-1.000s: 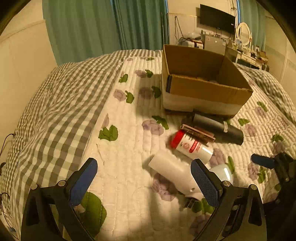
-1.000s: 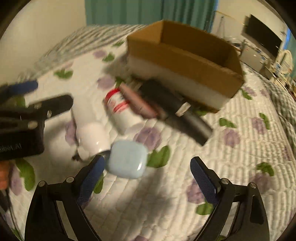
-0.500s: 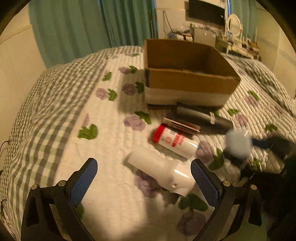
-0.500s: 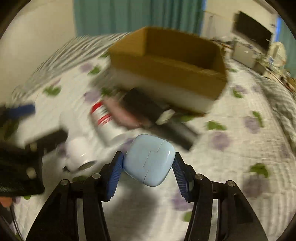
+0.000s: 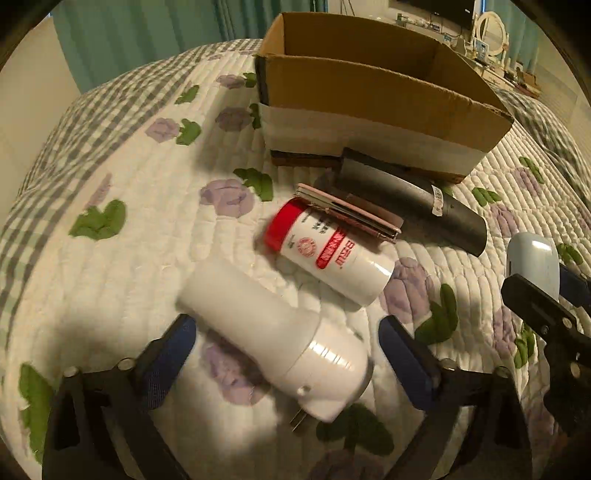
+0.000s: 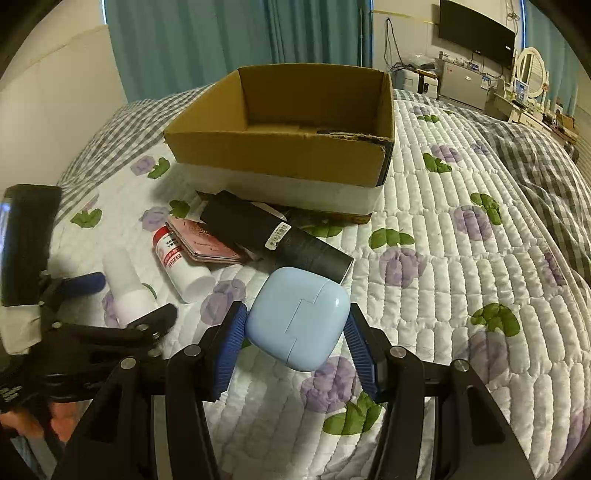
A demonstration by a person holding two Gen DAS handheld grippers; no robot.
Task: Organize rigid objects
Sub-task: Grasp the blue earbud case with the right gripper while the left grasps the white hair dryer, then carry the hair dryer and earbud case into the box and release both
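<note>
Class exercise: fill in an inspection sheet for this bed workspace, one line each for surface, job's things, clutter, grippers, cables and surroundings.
Surface: quilted bedspread with a flower print, checked at the edges.
Job's things: open cardboard box; beside it a black tube, pink case, red-capped bottle and white plug-in device, all lying down; light blue earbud case.
Clutter: nothing seen.
Grippers: right gripper is shut on the light blue earbud case, lifted off the quilt; left gripper has just been closing, open astride the white plug-in device.
Cables: wires hang on the far wall below the screen.
Surroundings: teal curtains, a desk with a round mirror.
</note>
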